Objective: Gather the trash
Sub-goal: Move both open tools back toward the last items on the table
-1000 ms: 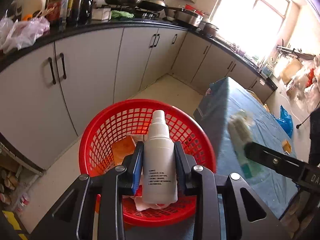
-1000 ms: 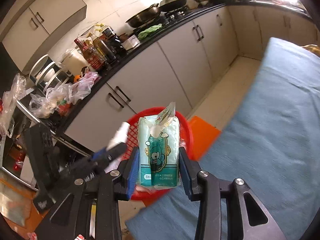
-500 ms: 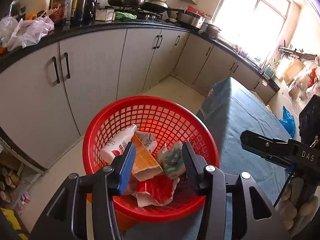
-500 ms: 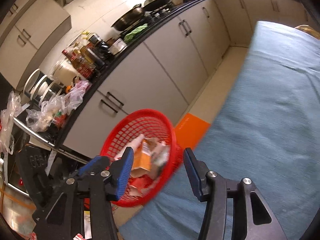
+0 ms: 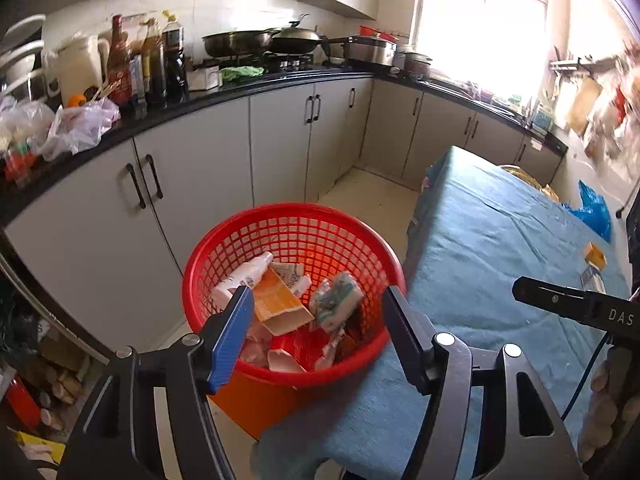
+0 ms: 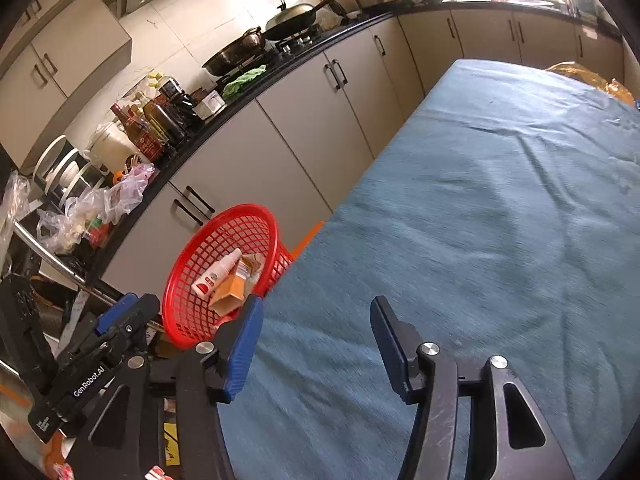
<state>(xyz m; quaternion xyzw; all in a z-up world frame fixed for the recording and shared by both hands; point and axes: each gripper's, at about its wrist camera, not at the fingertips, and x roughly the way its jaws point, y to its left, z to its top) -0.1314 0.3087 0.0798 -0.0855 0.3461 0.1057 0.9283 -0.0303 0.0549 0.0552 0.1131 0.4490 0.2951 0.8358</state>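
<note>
A red mesh basket (image 5: 256,236) stands beside the table's end on an orange base; it also shows in the right wrist view (image 6: 224,224). In it lie a white spray bottle (image 5: 240,276), an orange carton (image 5: 280,304), a green tissue pack (image 5: 336,300) and crumpled wrappers. My left gripper (image 5: 316,312) is open and empty just above the basket's near rim. My right gripper (image 6: 316,320) is open and empty over the blue tablecloth (image 6: 480,220), right of the basket. A small orange packet (image 5: 595,254) and a small bottle (image 5: 592,278) lie on the table's far right.
Grey cabinets (image 5: 200,184) under a black counter run behind the basket, with bottles (image 5: 152,68), pans (image 5: 256,40) and plastic bags (image 5: 76,124). A blue bag (image 5: 596,212) sits beyond the table. Floor clutter lies at lower left (image 5: 36,400).
Both grippers opened and dropped their loads into the basket: the left the white spray bottle, the right the green tissue pack. Both then pulled back; the right swung over the table.
</note>
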